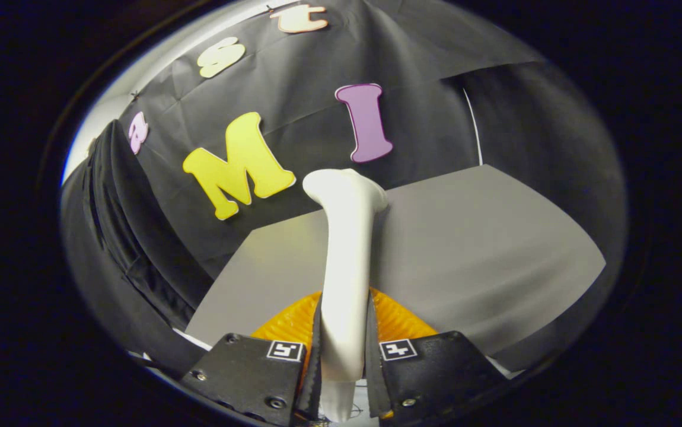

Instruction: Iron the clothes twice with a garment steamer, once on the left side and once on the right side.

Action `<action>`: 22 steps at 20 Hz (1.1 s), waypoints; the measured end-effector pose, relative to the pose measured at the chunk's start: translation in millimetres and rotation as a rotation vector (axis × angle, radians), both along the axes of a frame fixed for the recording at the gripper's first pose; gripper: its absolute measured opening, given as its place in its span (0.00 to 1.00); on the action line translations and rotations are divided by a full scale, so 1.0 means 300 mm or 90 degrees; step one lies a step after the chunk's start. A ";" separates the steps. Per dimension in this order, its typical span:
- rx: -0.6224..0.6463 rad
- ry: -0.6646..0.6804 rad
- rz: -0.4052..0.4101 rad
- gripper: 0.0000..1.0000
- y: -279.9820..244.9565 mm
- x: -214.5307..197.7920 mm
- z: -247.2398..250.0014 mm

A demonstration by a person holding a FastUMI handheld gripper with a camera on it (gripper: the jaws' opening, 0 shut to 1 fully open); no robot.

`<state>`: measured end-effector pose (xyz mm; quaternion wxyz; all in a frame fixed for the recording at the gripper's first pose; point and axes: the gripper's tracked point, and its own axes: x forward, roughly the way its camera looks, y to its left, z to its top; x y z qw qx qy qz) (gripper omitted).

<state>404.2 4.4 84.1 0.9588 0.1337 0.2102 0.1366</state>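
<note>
The white garment steamer (347, 261) stands up between my fingers, its handle running forward and its wider head at the far end. My gripper (343, 350) is shut on the steamer's handle, one finger pressing on each side. A dark garment (121, 237) hangs to the left of the fingers, in front of the booth wall. The steamer's head is apart from the garment, to its right, over the grey table.
A grey table (471, 255) spreads ahead and to the right of the steamer. An orange ribbed object (397, 323) lies just under the steamer's handle, right ahead of the fingers. The black cloth wall closes the back and right.
</note>
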 end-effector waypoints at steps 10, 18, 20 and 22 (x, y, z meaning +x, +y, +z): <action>0.003 -0.090 -0.031 0.33 -0.008 -0.223 0.177; -0.009 -0.174 -0.063 0.33 0.169 -0.476 0.402; -0.017 -0.203 -0.063 0.33 0.244 -0.533 0.465; -0.022 -0.229 -0.056 0.33 0.333 -0.583 0.523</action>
